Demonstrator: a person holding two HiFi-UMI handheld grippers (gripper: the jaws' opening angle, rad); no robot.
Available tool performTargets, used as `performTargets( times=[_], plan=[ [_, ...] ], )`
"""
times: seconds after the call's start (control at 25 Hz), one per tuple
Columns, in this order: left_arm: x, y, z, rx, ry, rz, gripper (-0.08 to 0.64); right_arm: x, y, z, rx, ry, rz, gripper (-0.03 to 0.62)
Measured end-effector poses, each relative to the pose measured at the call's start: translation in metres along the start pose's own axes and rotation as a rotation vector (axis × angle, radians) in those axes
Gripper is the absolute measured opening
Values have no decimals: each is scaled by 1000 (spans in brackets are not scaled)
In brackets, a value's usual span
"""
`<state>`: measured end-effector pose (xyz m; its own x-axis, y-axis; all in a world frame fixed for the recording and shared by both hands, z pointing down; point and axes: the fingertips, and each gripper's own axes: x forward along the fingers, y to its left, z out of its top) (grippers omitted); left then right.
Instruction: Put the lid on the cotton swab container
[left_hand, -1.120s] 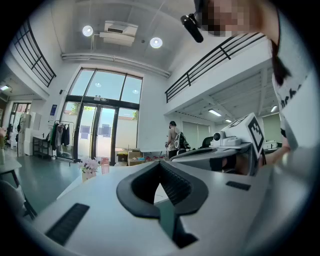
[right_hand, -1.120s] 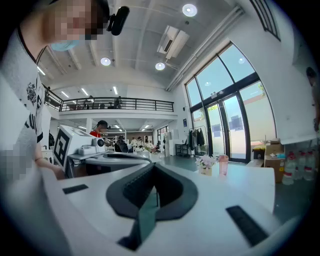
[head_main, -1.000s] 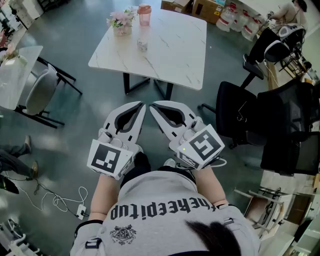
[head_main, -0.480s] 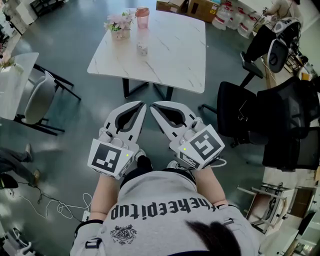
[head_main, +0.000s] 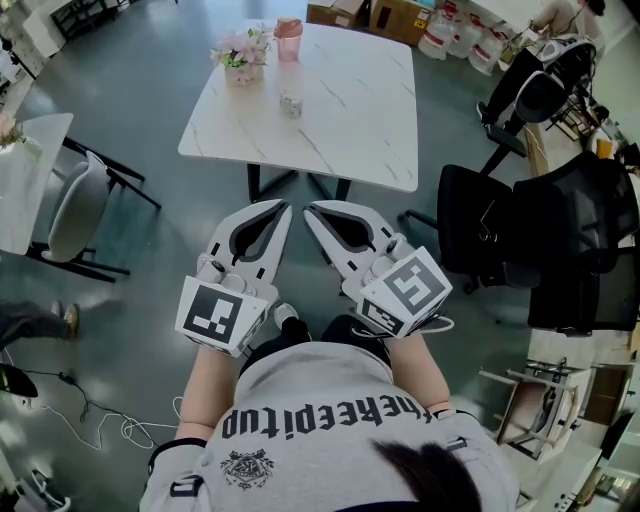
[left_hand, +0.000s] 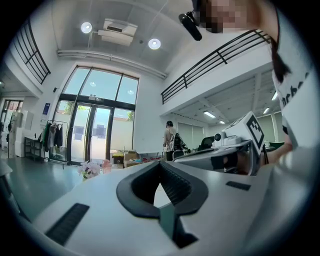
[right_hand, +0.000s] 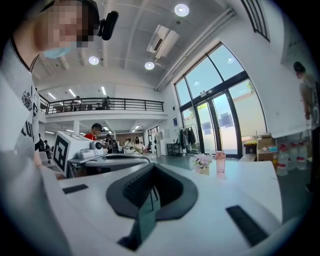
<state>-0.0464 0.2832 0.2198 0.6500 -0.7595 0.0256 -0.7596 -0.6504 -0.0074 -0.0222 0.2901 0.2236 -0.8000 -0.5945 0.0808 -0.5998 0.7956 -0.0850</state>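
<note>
**Grippers clenched and empty on the way to the table**

Left gripper (head_main: 284, 207) and right gripper (head_main: 309, 208) are held side by side in front of the person's body, both pointing level toward the white marble-topped table (head_main: 360, 130). In each gripper view the two jaws meet at their tips, and only floor and room show through the loop between the pads. Both grippers are therefore clenched on nothing.

The small clear jar (head_main: 291, 103), judged to be the cotton swab container, stands on the far left part of the table. It sits just in front of a pink bottle (head_main: 289, 33) and a flower pot (head_main: 240, 60), and well apart from both grippers. At this size the pictures do not show whether a lid lies beside the jar or sits on it.

Compared with a second ago, the table and the things on it lie a little lower in the head view. A shoe (head_main: 286, 316) now shows between the forearms, so the person appears to be stepping forward. The grippers keep the same pose throughout.

The task itself has not begun, and this moment is judged to be the approach. The next move calls for reaching the table, opening one gripper and finding the lid.
</note>
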Motion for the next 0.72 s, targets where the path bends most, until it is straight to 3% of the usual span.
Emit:
performTargets(
  times=[0.36,0.72],
  plan=[
    [9,8,-5,-22,-2,-27,15,3,-6,-3,2,8,-35,11],
    [34,21,-7,-34,22,12,15,16,-36,3,-5,11,-10,11]
  ],
)
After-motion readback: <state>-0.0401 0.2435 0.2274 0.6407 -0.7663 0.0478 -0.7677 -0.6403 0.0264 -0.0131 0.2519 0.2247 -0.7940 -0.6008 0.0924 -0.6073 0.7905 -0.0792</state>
